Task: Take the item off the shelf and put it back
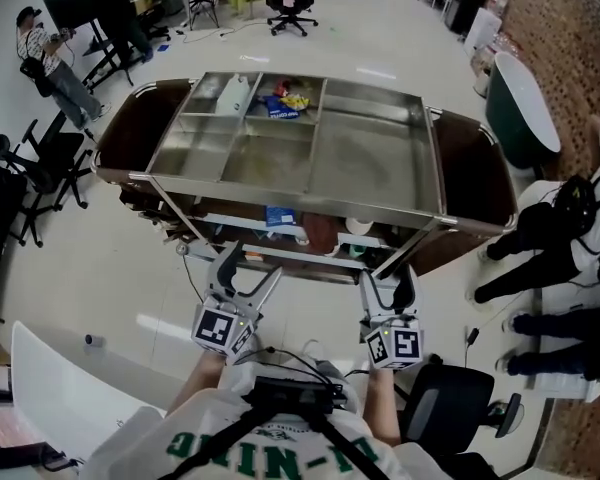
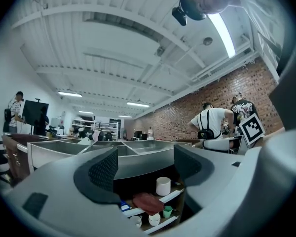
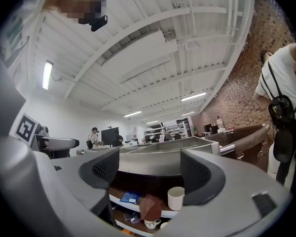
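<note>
Head view puts the candidates on the shelf [image 1: 235, 224] under the cart's steel top tray [image 1: 280, 182]: a white cup [image 1: 358, 226], a brown object [image 1: 320, 234] just beside it, and a blue packet [image 1: 277, 215] further to your left. I cannot tell which of these the task means. The cup stands upright with room around it, so I judge it the likeliest pick. Every one of them rests on the shelf, and neither tool touches any.

Your right gripper [image 1: 388, 286] hovers in front of the cart, near the shelf edge. In the right gripper view its jaws stand spread with nothing between them, and the cup [image 3: 176, 198] and brown object [image 3: 149, 206] sit beyond them on the shelf. Your left gripper [image 1: 250, 268] is just as empty. In the left gripper view its jaws are apart and frame the same cup [image 2: 163, 185] from further off.

Going by how things lie, no item is off the shelf at this moment. If the lift has not yet been made, both halves of the job remain: you reach in under the tray, pinch the item and draw it out, then set it back.
</note>
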`<act>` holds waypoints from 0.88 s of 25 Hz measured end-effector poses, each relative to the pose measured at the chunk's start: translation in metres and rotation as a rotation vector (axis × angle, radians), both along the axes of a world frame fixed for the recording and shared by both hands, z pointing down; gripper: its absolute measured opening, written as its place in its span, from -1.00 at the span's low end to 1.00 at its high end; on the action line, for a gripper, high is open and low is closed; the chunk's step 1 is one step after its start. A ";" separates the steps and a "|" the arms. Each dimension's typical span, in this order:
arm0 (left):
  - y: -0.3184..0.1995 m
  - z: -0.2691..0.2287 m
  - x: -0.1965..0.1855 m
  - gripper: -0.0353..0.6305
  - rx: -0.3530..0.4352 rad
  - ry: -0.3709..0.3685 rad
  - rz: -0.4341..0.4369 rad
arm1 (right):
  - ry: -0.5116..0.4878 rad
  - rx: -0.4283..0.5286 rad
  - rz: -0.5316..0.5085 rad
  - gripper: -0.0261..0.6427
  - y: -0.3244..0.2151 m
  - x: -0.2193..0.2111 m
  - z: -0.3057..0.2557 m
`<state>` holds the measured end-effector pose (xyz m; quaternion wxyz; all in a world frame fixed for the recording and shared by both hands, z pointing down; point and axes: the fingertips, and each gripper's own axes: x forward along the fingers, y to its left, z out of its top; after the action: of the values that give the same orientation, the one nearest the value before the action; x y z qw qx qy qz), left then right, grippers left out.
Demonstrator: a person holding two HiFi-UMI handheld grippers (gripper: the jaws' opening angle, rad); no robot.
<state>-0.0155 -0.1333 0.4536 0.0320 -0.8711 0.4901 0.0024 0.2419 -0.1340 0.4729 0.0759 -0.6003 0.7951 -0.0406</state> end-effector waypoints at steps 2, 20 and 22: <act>-0.002 0.002 -0.005 0.14 0.000 -0.001 0.014 | 0.005 -0.021 0.019 0.26 0.000 0.005 0.011; -0.015 0.015 0.004 0.14 -0.042 -0.021 0.120 | 0.097 -0.237 0.101 0.26 0.040 0.051 0.157; -0.016 0.016 0.004 0.14 -0.045 -0.029 0.116 | 0.102 -0.261 0.097 0.26 0.035 0.048 0.171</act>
<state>-0.0117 -0.1492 0.4692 0.0193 -0.8984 0.4384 -0.0195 0.2897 -0.0991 0.6441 -0.0412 -0.6440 0.7561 -0.1093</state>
